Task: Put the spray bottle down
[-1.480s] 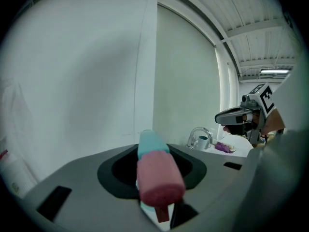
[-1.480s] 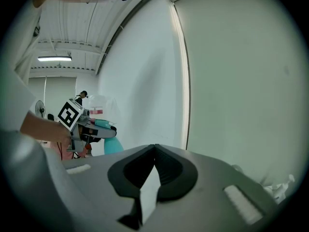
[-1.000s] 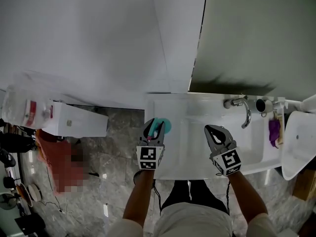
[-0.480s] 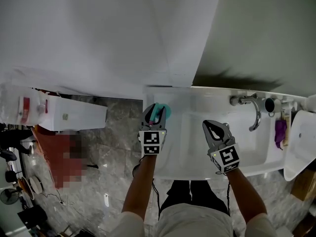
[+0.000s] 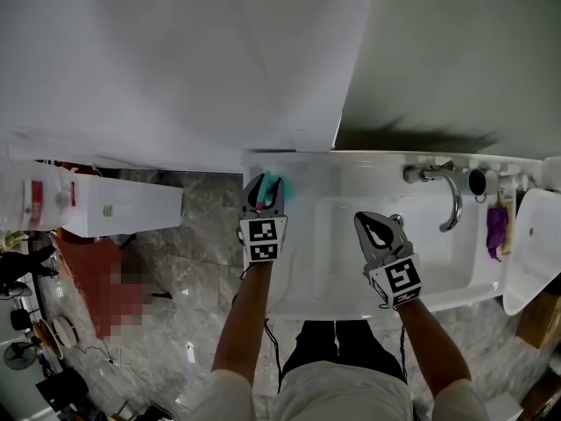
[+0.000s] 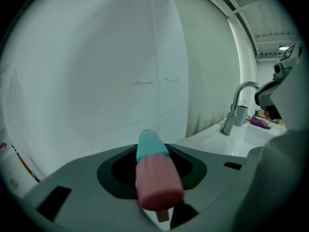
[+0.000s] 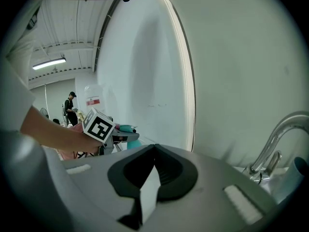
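At the far left a white box [image 5: 123, 210] sits on the grey marble floor [image 5: 197, 261], with a red heap [image 5: 88, 274] just beside it. The left gripper [image 5: 266, 193] is clamped on the head of a teal spray bottle [image 5: 277, 183], its pink nozzle [image 6: 157, 178] poking out between the jaws; the bottle is at the left back corner of the white washbasin [image 5: 298, 279], close to the wall panel. Whether its base touches the rim cannot be told. The right gripper [image 5: 366, 221], jaws together on nothing, hangs over the bowl. Further right stand a chrome faucet [image 5: 445, 191], a cup [image 5: 475, 183] and something purple [image 5: 491, 231].
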Tool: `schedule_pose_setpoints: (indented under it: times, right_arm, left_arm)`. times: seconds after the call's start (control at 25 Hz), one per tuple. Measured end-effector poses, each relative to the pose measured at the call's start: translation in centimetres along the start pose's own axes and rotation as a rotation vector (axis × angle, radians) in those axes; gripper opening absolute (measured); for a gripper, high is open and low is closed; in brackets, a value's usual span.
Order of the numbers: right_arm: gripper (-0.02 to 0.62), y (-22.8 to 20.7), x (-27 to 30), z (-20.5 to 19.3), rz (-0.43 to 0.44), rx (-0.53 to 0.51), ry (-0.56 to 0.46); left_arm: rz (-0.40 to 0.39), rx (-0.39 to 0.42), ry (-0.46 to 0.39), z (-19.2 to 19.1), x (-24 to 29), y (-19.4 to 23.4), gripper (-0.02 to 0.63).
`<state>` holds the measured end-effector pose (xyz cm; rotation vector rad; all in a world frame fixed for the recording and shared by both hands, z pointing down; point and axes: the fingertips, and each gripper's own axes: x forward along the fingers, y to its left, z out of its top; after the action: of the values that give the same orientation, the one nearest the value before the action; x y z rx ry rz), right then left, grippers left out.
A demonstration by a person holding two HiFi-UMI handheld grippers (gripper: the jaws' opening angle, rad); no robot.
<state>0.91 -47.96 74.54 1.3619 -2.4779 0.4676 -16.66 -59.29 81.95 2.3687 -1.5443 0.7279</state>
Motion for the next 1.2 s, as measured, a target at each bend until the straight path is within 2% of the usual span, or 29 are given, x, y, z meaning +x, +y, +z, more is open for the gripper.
schedule_pose_setpoints:
  times: [0.28, 0.36, 0.68, 0.92, 1.2]
  right_arm:
    - [0.011, -0.2, 0.3, -0.4, 0.0, 0.009, 0.006]
    - [0.011, -0.3, 0.3, -0.5, -0.002, 0.009, 0.008]
    - [0.011, -0.5, 0.1, -0.4, -0.007, 0.007, 0.012]
    - [0.011, -0.2, -0.4, 0.4, -0.009, -0.009, 0.005]
    - [0.011, 0.7, -2.2, 3.3, -0.014, -0.037, -0.023]
  left_arm:
    - [0.016, 0.032, -0.005, -0.2, 0.9, 0.0, 0.161]
    - [0.015, 0.036, 0.004, -0.5, 1.2, -0.1, 0.223]
    - [0.02, 0.014, -0.038, -0.5, 0.8, -0.1, 0.359]
    - [0.024, 0.008, -0.055, -0.1, -0.9, -0.1, 0.373]
    - [0.022, 0.006, -0.06, 1.3, -4.6, 0.0, 0.373]
